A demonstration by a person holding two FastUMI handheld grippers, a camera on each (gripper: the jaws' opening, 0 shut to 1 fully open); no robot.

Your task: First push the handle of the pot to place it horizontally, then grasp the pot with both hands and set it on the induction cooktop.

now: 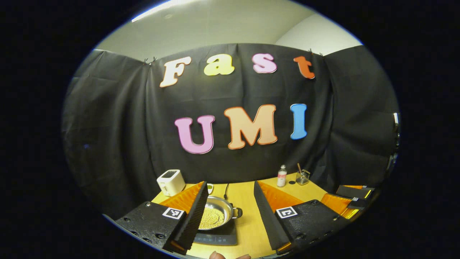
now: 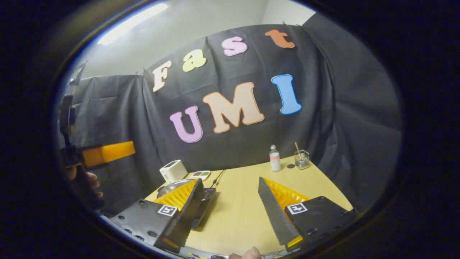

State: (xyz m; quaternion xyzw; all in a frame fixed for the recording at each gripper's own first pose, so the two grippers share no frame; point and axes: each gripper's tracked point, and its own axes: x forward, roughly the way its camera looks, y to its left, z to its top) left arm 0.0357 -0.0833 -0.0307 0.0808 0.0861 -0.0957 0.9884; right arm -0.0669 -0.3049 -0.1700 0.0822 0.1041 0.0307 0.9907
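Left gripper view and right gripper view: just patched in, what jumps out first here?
The steel pot, full of small yellowish grains, sits on the dark induction cooktop at the near left of the yellow table. The left gripper hangs open above it, apart from it; the right gripper is open over bare table. At the back stand a white toaster on the left, and a small bottle and glass jar on the right.

Both views look from above the table (image 1: 248, 201) toward the wall.
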